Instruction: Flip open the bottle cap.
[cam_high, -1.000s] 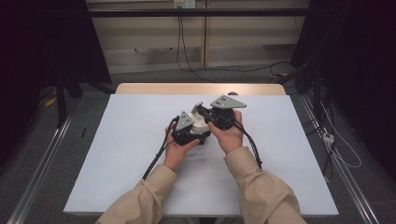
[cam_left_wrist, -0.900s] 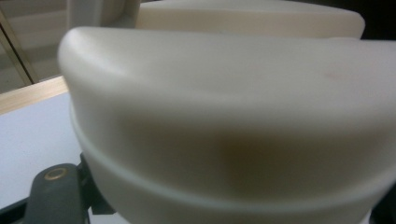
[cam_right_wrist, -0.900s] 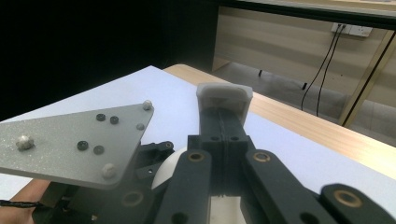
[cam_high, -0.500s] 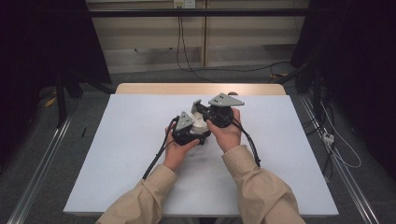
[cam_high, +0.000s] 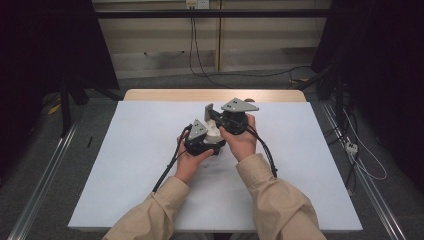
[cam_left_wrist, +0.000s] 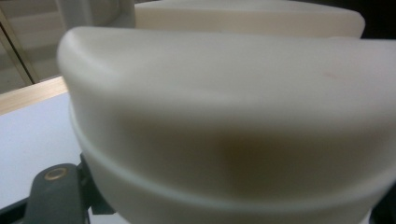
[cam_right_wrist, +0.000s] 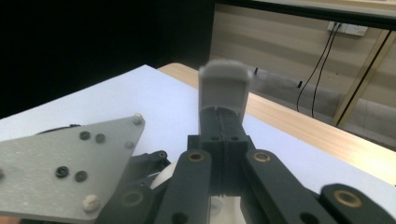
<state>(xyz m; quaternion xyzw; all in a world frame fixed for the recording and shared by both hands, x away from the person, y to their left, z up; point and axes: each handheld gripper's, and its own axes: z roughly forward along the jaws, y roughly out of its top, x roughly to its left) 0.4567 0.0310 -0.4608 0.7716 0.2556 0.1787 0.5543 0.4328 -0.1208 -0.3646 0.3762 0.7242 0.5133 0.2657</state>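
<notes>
Cream piece (cam_left_wrist: 224, 116): smooth matte plastic with rounded corners and a thin raised seam running round its lower body. It sits close against my left gripper's camera and is badly blurred, so I cannot make out its full shape. A second cream slab of the same finish lies behind its top edge.

From above, the piece (cam_high: 214, 134) shows as a small pale patch between my two grippers, over the middle of the white table (cam_high: 135, 165), whose far edge is a light wood strip.

My left gripper (cam_high: 202, 140) is low, my hand wrapped under its body, grey three-cornered plate on top. One black jaw link with a brass rivet shows at the bottom left of its own view; the pads are hidden behind the piece. I read the jaws as pinching the cream piece.

My right gripper (cam_right_wrist: 223, 116) is raised and tilted, pointing away toward the far edge. Its black fingers (cam_right_wrist: 211, 122) are pressed flat together, with nothing between them, and grey pads at the tips, blurred.

Both forearms are in tan sleeves, with cables trailing back.
</notes>
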